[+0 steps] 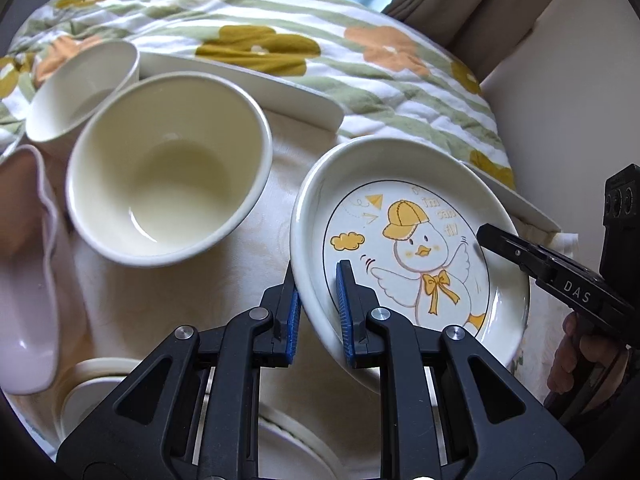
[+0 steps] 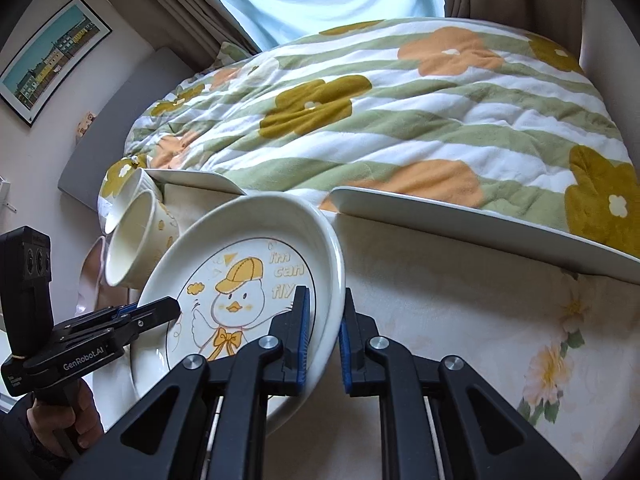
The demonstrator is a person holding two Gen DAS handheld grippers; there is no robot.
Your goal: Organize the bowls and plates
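Left gripper [image 1: 318, 300]: nearest the left camera, at 6 o'clock in its view. Its blue pads straddle the left rim of the duck plate at a narrow gap; the inner pad looks to touch the rim, the outer shows a sliver of space, so a firm hold cannot be confirmed.

Right gripper [image 2: 324, 322]: at 6 o'clock in the right camera's view, fingers set narrowly either side of the plate's right rim. The inner pad lies on the plate's face; a slim gap shows at the outer pad.

Duck plate [image 1: 404, 240]: white, with a yellow-capped duck drawing. It sits tilted between both grippers, apparently lifted off the table, though its underside is hidden.

Table [image 2: 460, 320]: pale floral cloth, mostly bare at 3 o'clock of the plate.

Stack [image 1: 92, 384]: cream rims at 7 o'clock in the left view, below the gripper; what they are cannot be told.

Pink dish [image 1: 24, 280]: at 9 o'clock, on its side.

Big bowl [image 1: 168, 168]: cream, tipped on its side at 10 o'clock, mouth toward the camera.

Small bowl [image 1: 80, 88]: beyond it at 11 o'clock, also tipped.

Trays [image 2: 480, 216]: flat white pieces at the table's far edge, 12 to 2 o'clock.

Quilt [image 2: 400, 100]: flowered, farthest back.

Progress: judged early. One plate is in hand; bowls and pink dish lie loose, unsorted.
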